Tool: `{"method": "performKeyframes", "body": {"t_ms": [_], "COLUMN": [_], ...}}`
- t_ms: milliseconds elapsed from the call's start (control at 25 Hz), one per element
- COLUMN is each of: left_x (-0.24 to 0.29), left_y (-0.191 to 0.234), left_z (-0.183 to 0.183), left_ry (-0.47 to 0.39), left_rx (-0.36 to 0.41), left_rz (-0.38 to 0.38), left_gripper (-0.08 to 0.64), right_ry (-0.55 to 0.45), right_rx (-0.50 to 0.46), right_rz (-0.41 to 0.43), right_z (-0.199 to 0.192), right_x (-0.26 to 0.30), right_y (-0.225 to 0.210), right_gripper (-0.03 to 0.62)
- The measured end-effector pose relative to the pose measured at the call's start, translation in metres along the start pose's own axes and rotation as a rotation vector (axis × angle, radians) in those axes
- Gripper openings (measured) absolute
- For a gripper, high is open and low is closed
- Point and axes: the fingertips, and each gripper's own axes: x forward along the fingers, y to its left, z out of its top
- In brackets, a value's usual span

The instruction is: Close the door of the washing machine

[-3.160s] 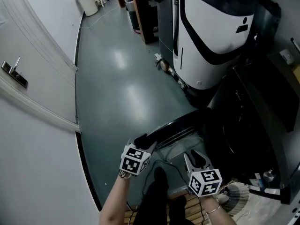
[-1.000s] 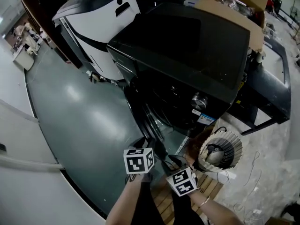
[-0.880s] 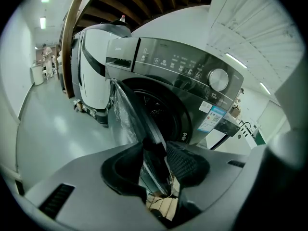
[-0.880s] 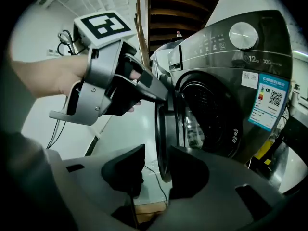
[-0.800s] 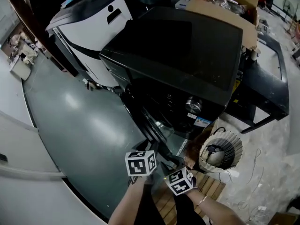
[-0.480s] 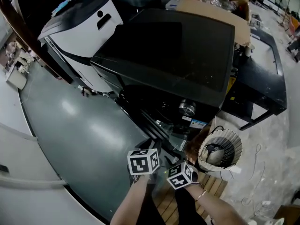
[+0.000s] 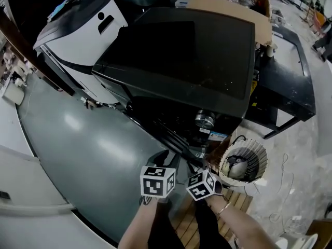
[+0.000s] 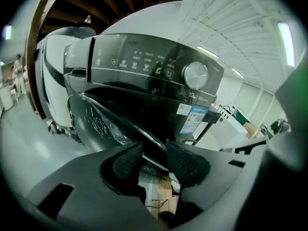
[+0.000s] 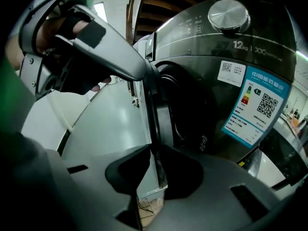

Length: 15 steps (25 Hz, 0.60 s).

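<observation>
**Operator:** State the position of the task item.

**Technician:** The black front-loading washing machine (image 7: 197, 56) stands at the far centre on the grey-green painted floor (image 7: 78, 149). Its round dark door with a bright metal rim (image 7: 174, 139) is on the near face. It stands ajar, swung out towards the near side.

**Operator:** Condition of the right tongs?

**Technician:** The right tongs (image 9: 156, 155) are clenched on the door's edge. The rim sits between both pads, and the jaws have just been closing onto it. In the head view the right tongs (image 7: 199, 166) lie at the near right of the door. They are just left of a round white ribbed housing (image 7: 244, 165).

**Operator:** Condition of the left tongs?

**Technician:** The left tongs (image 8: 154, 150) are released. The jaws stand apart and have just eased slightly wider. The door rim crosses the gap beyond the pads, and neither pad presses on it. In the head view the left tongs (image 7: 165, 158) sit just left of the right tongs, on the door's outer side.

**Operator:** Reference features?

**Technician:** A silver round dial (image 8: 195, 74) sits on the dark control panel above the door. A blue-and-white rectangular label (image 9: 255, 107) is fixed to the front, right of the opening. A white-and-black machine (image 7: 78, 30) stands left of the washing machine. A brown cardboard box (image 7: 228, 4) lies beyond its far edge.
</observation>
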Motion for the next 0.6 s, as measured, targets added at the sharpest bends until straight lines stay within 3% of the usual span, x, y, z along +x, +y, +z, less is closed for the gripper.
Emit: {"method": "performKeyframes", "body": {"t_ms": [200,600], "left_x": [-0.007,0.003], "left_y": [-0.001,-0.009], "left_z": [0.006,0.007], "left_ry": [0.011,0.128], "left_rx": [0.338,1.068], "left_rz": [-0.022,-0.037], "left_gripper": [0.200,0.213], "right_ry": [-0.003,-0.017], "right_rx": [0.014,0.043], "right_rz": [-0.012,-0.029], "right_z": [0.000,0.001], "right_x": [0.002,0.003], "right_y": [-0.006,-0.015], "right_gripper": [0.087,0.094]}}
